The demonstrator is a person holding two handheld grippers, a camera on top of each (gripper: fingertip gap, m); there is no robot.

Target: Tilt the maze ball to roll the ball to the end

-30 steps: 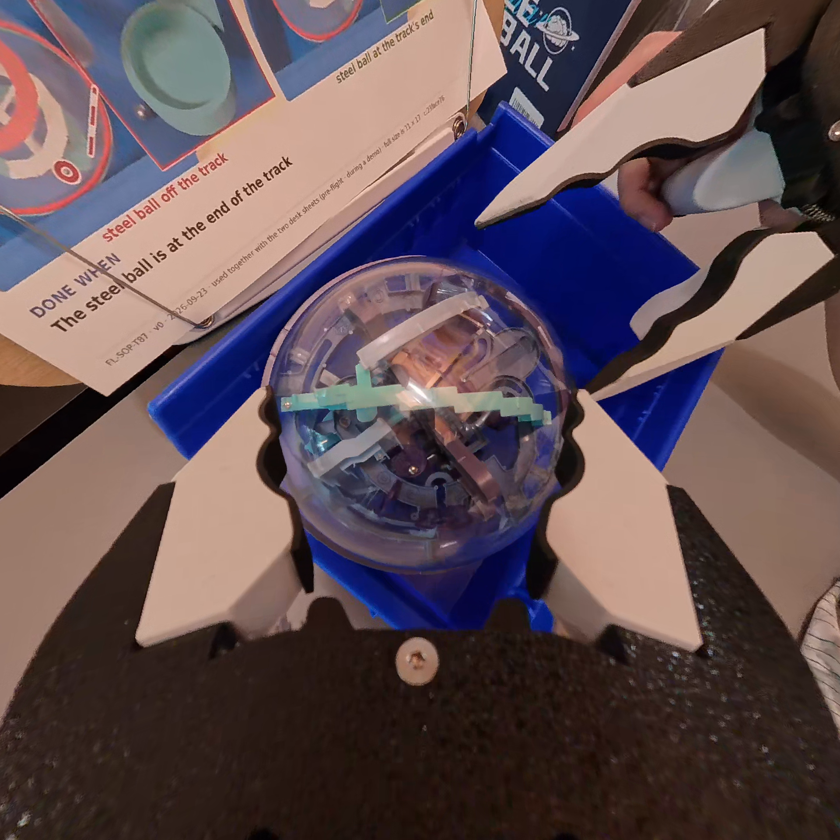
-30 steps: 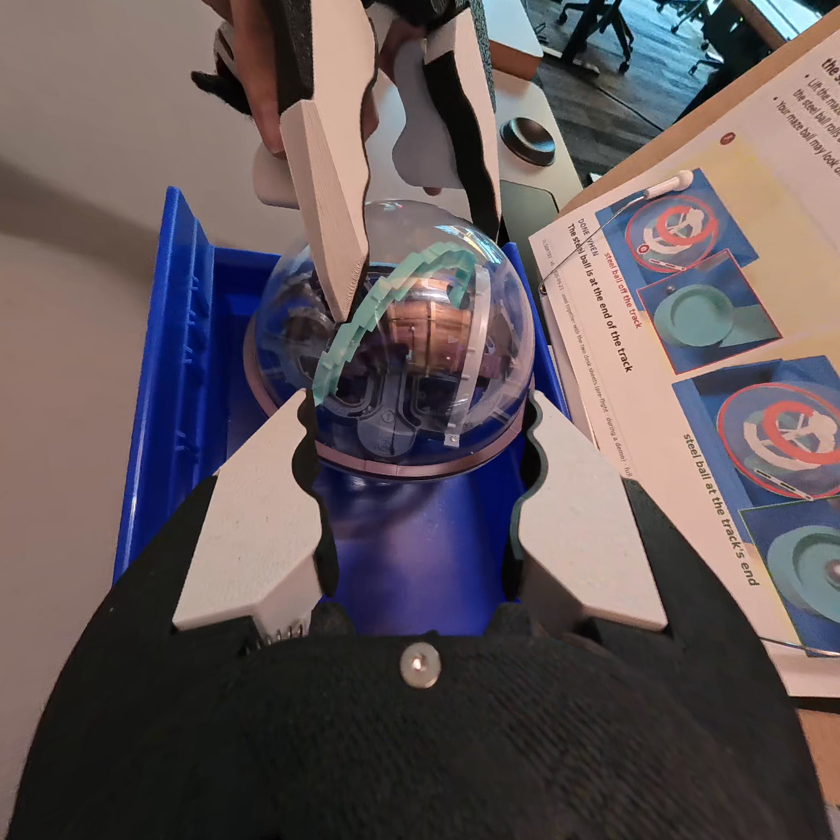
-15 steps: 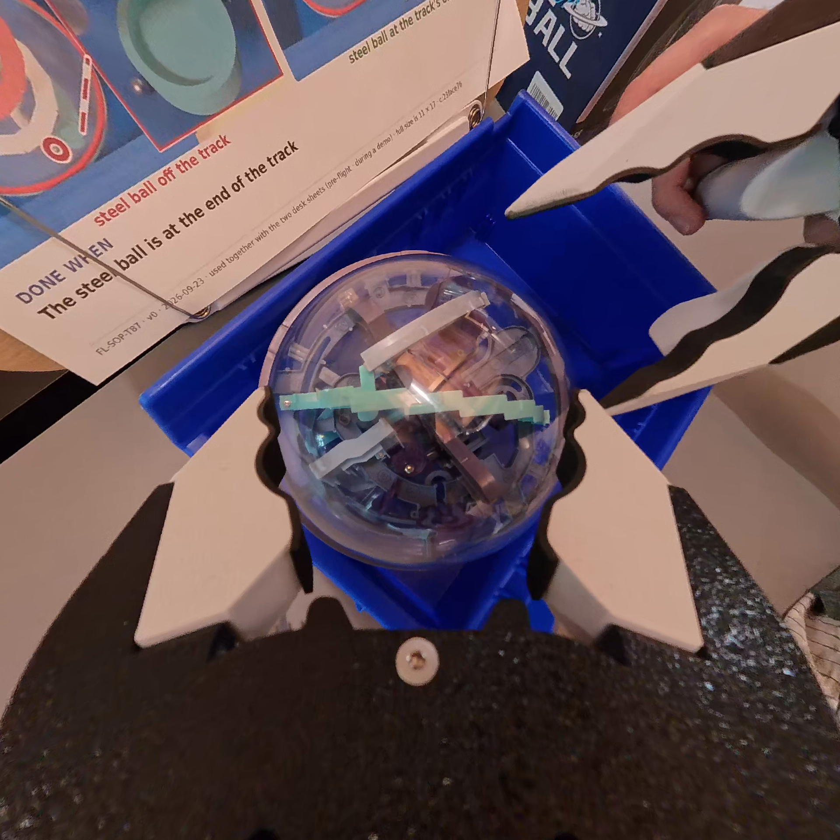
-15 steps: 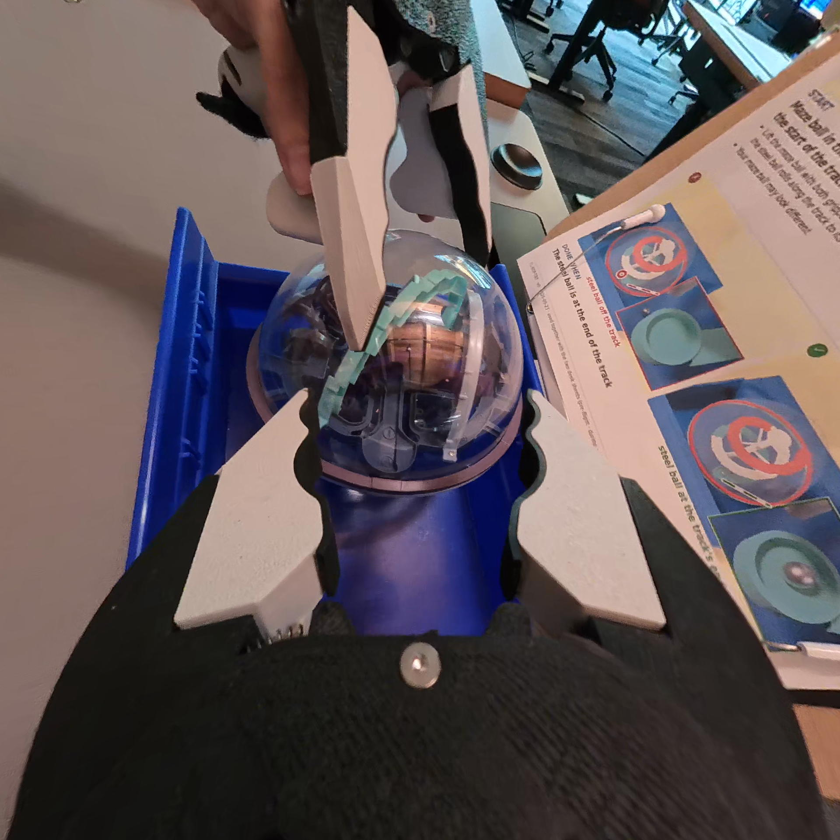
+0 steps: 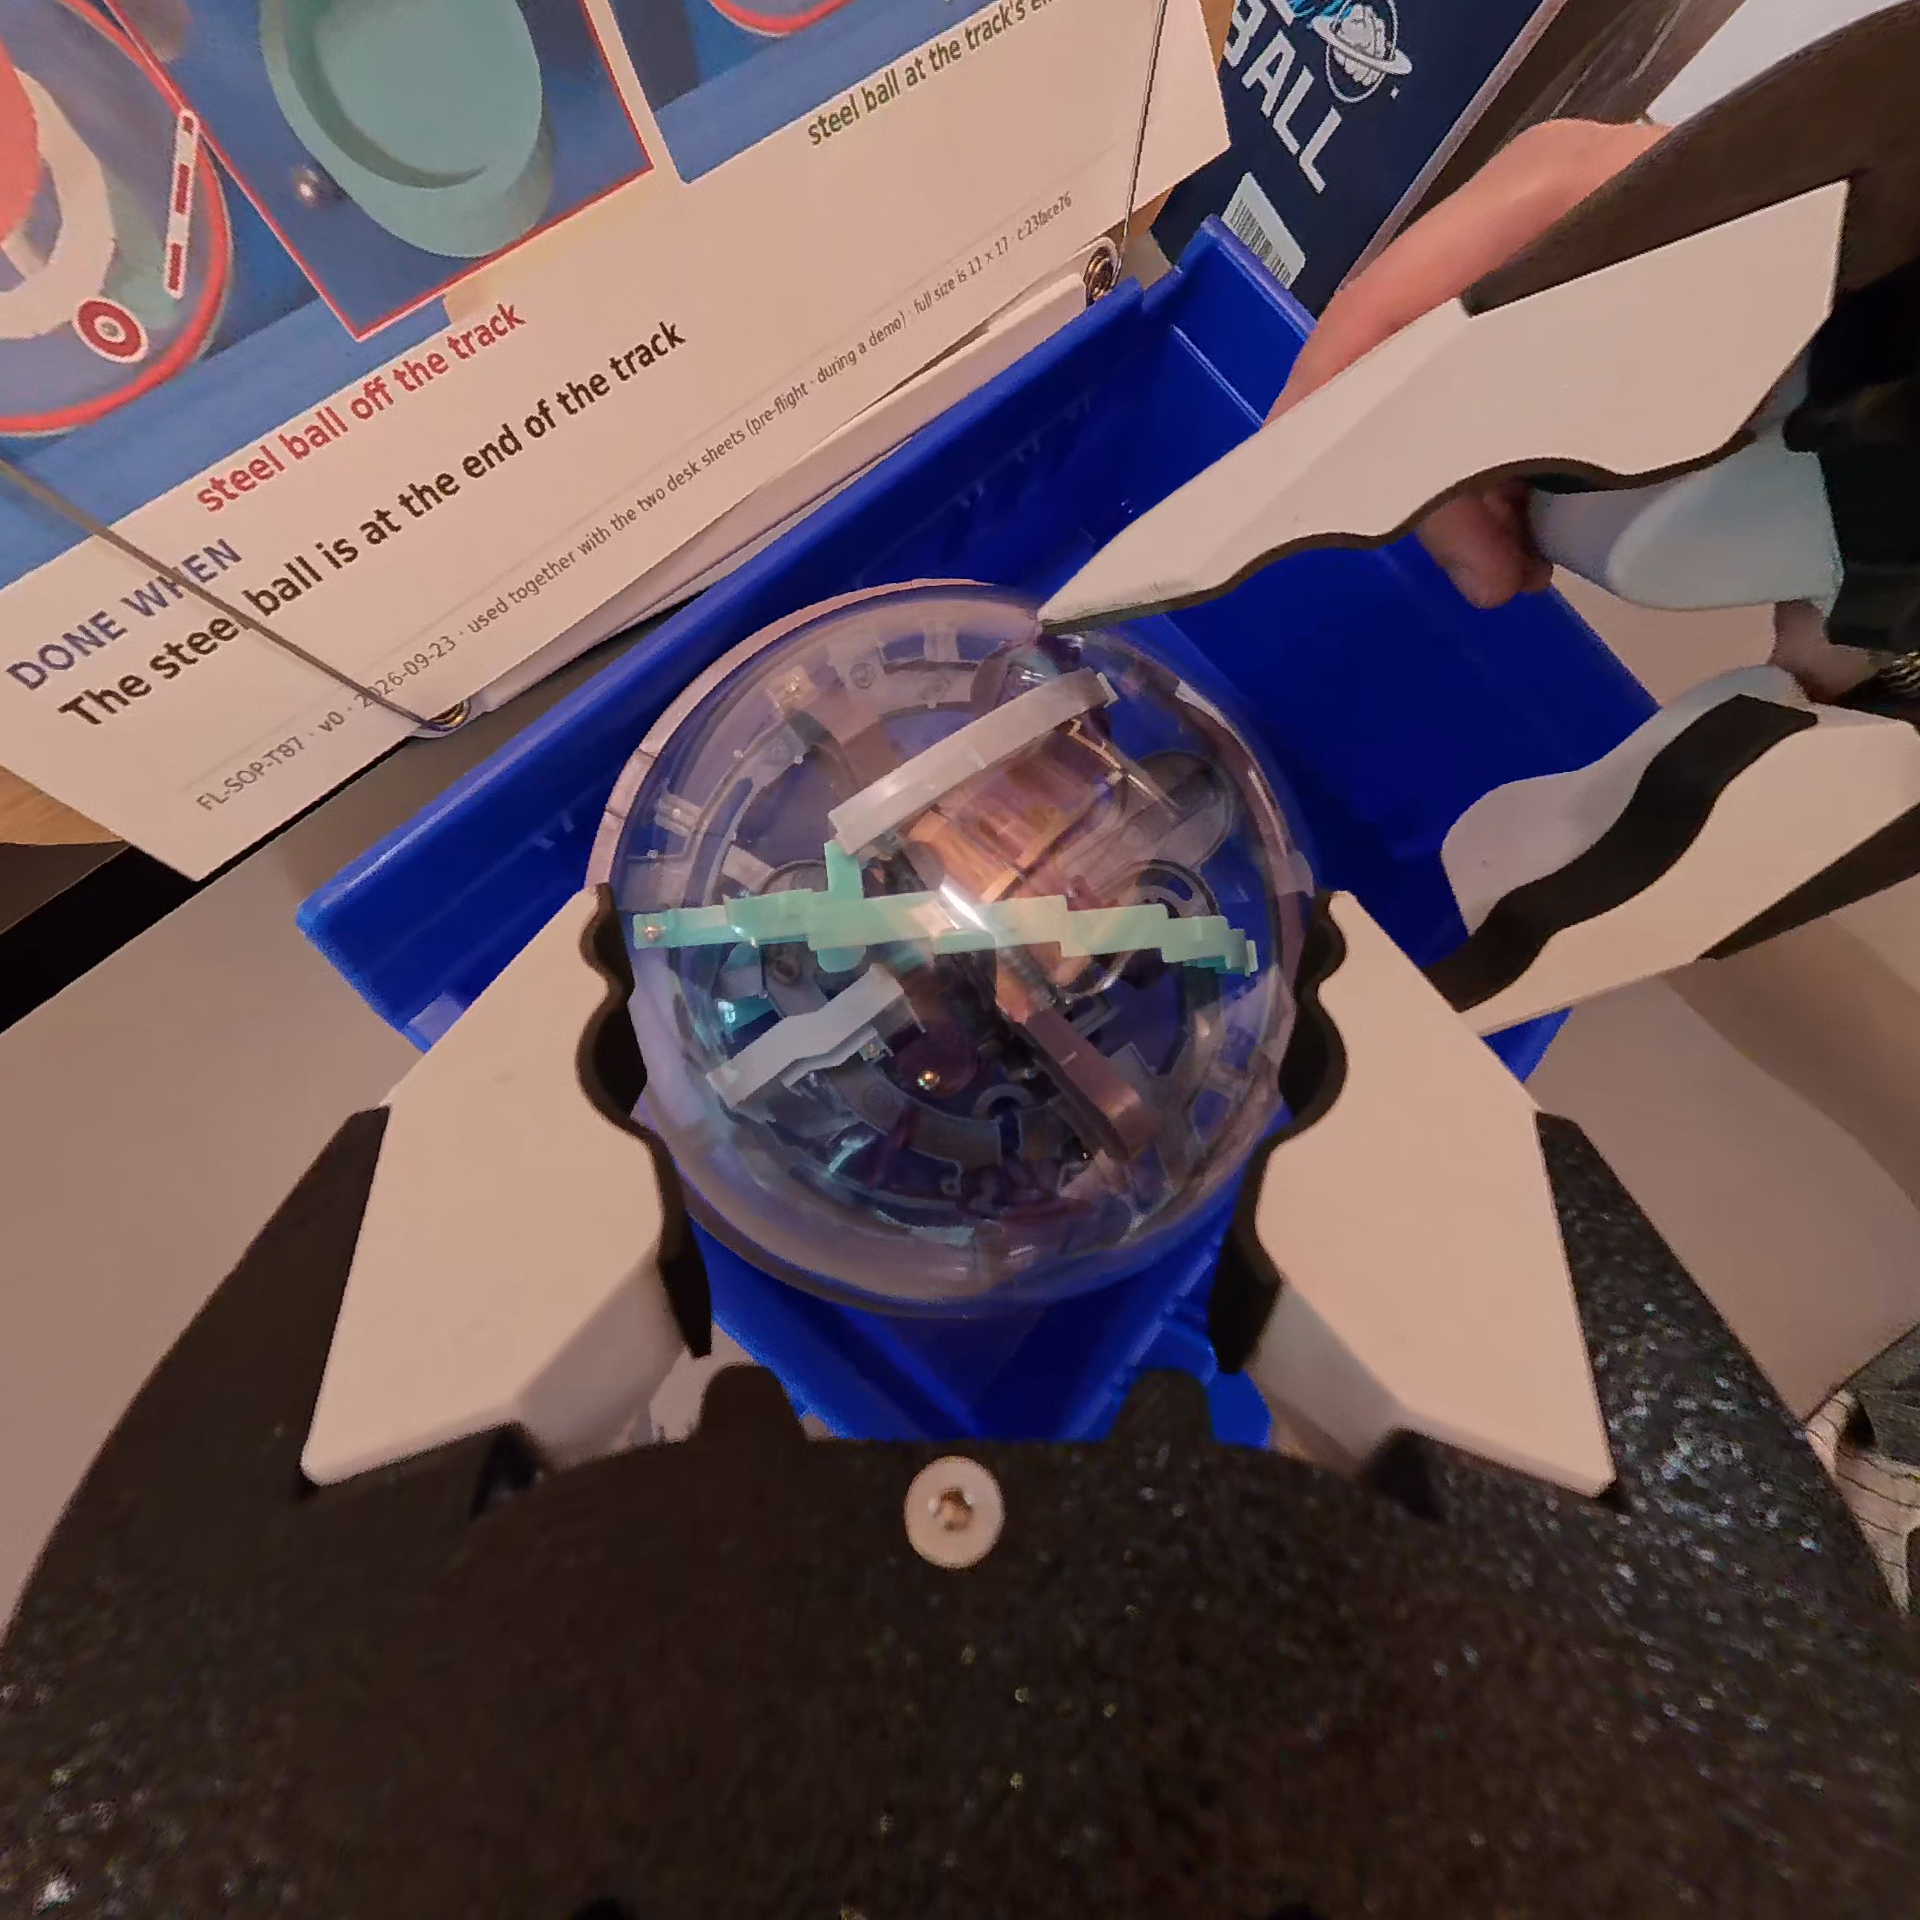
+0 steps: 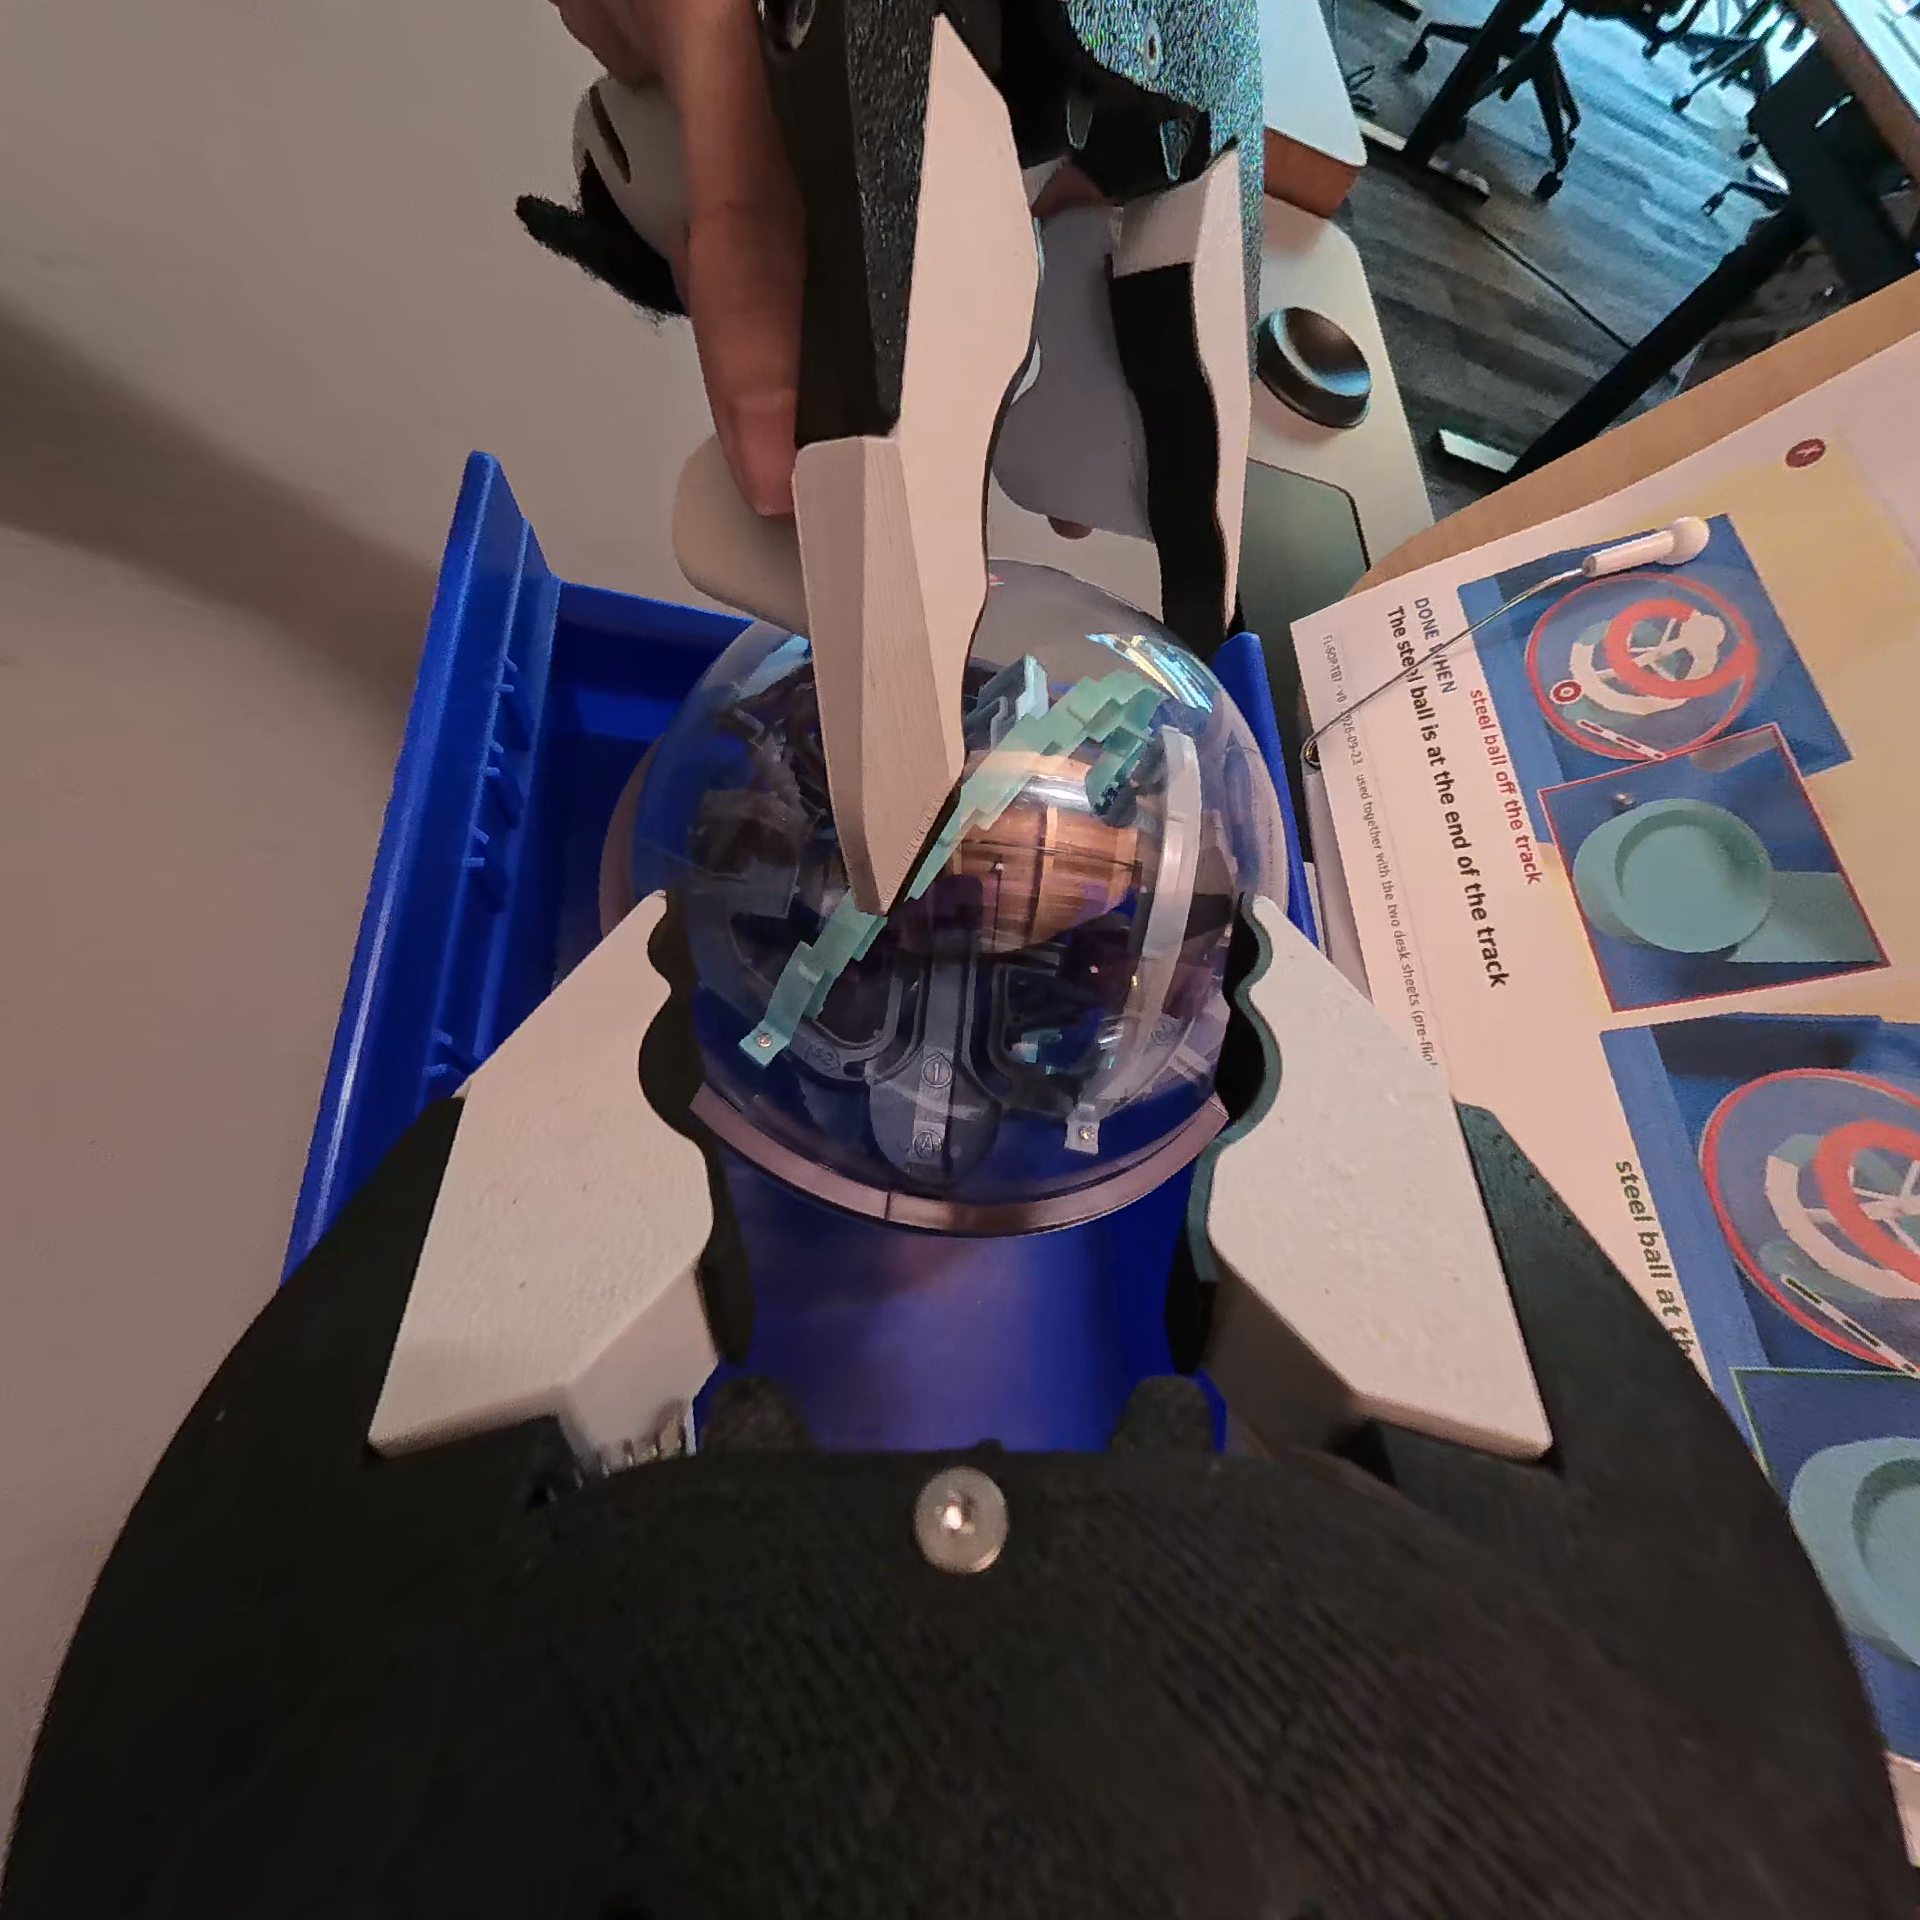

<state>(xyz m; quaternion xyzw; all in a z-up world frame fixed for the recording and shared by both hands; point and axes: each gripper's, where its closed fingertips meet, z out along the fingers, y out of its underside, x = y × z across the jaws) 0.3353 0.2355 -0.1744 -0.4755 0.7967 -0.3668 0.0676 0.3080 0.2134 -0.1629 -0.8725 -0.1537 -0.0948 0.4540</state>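
Observation:
The maze ball [image 5: 956, 935] is a clear sphere with teal and grey tracks inside. My left gripper [image 5: 961, 909] is shut on it, one finger on each side, and holds it over the blue bin [image 5: 468, 904]. My right gripper [image 6: 956, 914] is open, with its fingers on either side of the ball's [image 6: 1091, 987] near half. In the left wrist view the right gripper [image 5: 1252, 790] comes in from the upper right, one tip at the ball's top edge. In the right wrist view the left gripper [image 6: 1039, 758] comes down from above. I cannot pick out the steel ball.
The blue bin [image 6: 416, 935] sits on a pale table. A printed instruction sheet [image 5: 623, 416] lies beside it and shows in the right wrist view [image 6: 1455, 935]. A dark blue box [image 5: 1320, 104] stands behind the bin. A hand [image 5: 1382, 312] holds the right gripper.
My right gripper has moved forward, so its fingers now flank the ball and one tip reaches the ball's top. The left gripper keeps its hold and has shifted slightly.

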